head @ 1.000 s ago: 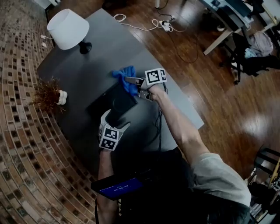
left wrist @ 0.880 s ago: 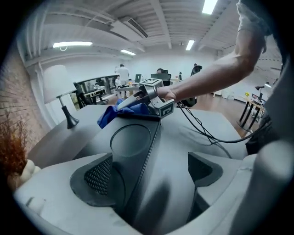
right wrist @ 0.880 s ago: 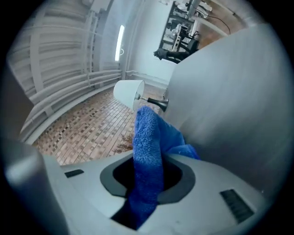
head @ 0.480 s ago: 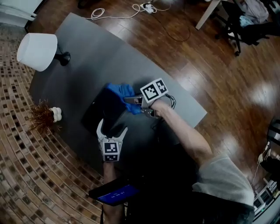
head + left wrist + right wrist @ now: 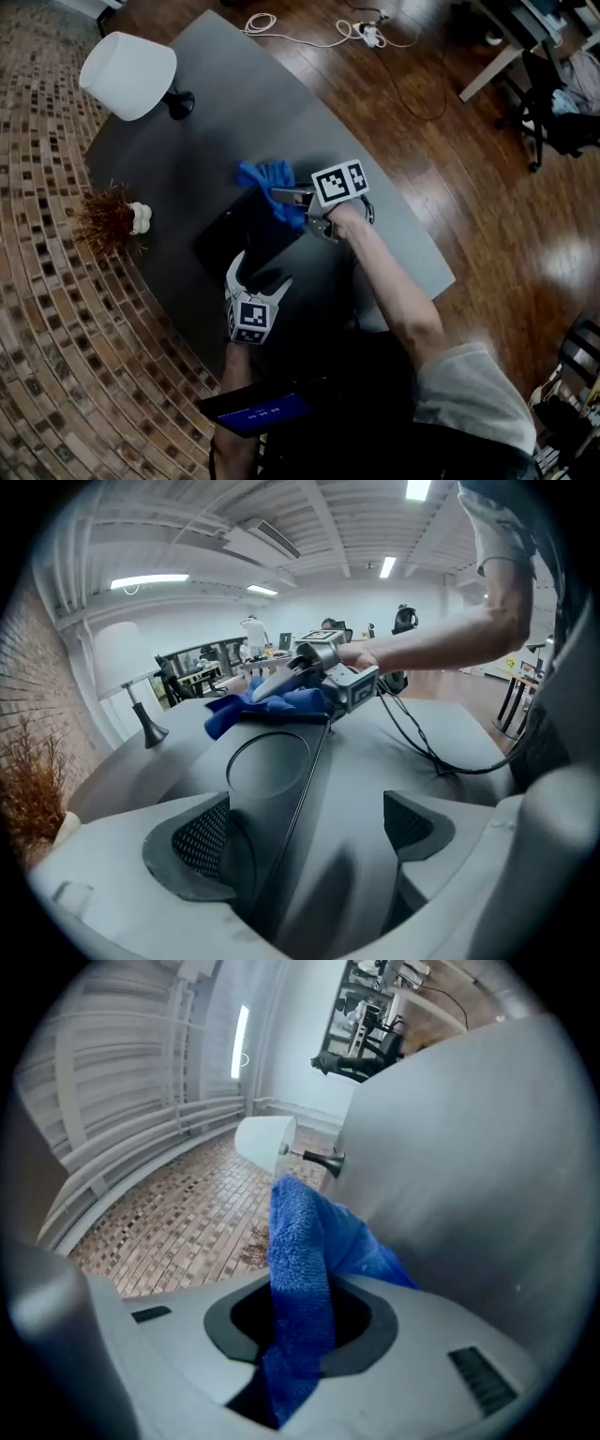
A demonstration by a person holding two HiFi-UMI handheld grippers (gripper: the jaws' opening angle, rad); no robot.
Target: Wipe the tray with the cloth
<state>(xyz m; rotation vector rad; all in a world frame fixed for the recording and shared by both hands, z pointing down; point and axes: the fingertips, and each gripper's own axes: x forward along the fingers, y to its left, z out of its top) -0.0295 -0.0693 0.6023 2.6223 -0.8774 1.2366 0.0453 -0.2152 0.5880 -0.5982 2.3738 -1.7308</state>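
Near the blue cloth [image 5: 264,176], square marker [image 5: 339,182]

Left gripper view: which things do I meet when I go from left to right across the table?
Dried plant → lamp → blue cloth → black cable.

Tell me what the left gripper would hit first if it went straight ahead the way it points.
Probably the dark tray: its near end lies between the left gripper's open jaws. Farther along comes the blue cloth, though depth is hard to judge.
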